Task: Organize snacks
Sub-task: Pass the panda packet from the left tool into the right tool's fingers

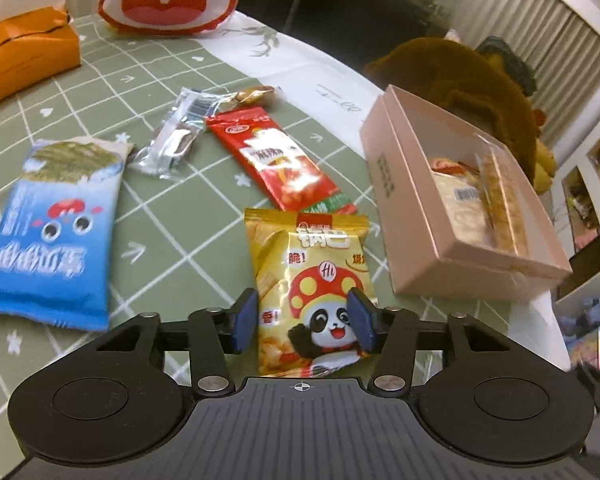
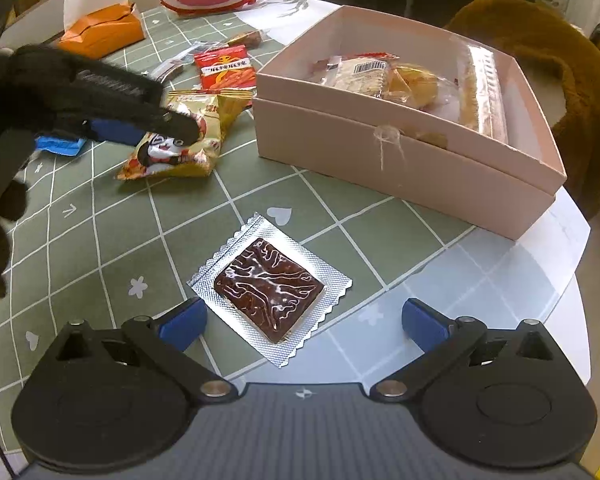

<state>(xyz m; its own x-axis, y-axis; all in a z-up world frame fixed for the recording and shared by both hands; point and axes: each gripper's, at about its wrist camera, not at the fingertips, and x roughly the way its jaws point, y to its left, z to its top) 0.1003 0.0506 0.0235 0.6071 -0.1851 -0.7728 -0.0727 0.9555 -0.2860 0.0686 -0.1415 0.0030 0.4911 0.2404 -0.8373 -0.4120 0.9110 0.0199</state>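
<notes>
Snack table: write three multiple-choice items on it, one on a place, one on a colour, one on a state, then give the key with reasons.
1. Where does the foil-sealed brown square lie?
A. inside the pink box
B. on the tablecloth ahead of the right gripper
C. on the orange tissue pack

2. What colour is the long packet beyond the yellow panda bag?
A. red
B. purple
C. black

3. How does the right gripper stand?
A. shut on the brown square
B. open and empty
C. shut on the panda bag

Key: B, it lies flat on the tablecloth, outside the pink box; A, its wrapper is red; B, its blue pads stand wide apart, touching nothing.
</notes>
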